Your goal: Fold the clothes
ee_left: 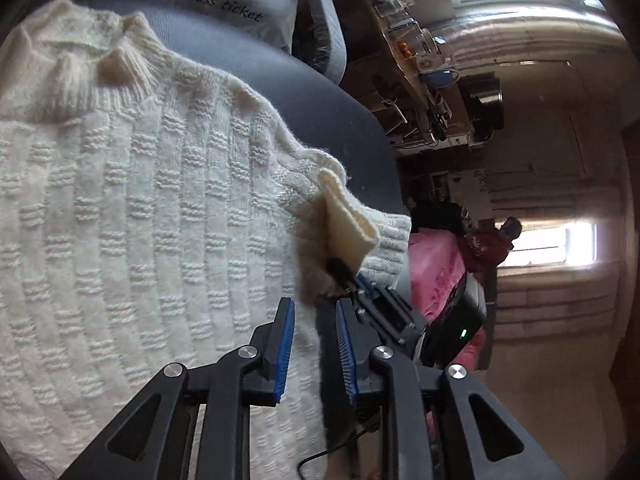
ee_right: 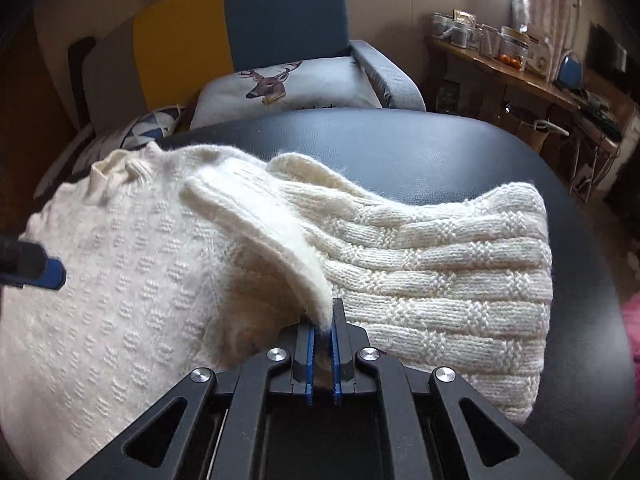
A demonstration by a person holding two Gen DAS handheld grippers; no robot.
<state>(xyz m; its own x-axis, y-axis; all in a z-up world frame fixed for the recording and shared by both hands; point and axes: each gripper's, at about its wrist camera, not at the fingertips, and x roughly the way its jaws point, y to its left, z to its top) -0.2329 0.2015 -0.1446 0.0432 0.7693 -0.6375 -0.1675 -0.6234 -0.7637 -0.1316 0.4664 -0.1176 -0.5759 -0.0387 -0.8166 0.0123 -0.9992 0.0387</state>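
A cream knitted sweater (ee_left: 140, 208) lies spread on a dark round table (ee_left: 320, 92); it also shows in the right wrist view (ee_right: 120, 280). My right gripper (ee_right: 322, 320) is shut on the ribbed cuff of the sweater's sleeve (ee_right: 256, 216) and holds it lifted over the body. That cuff (ee_left: 348, 220) and the right gripper (ee_left: 340, 270) appear ahead in the left wrist view. My left gripper (ee_left: 316, 308) is open, with sweater fabric between and below its blue pads. Its tip shows at the left edge of the right wrist view (ee_right: 52, 274).
A sofa with a deer cushion (ee_right: 280, 84) stands behind the table (ee_right: 420, 148). A wooden shelf with jars (ee_right: 500, 56) is at the right. A pink cloth (ee_left: 436, 276) lies beside the table.
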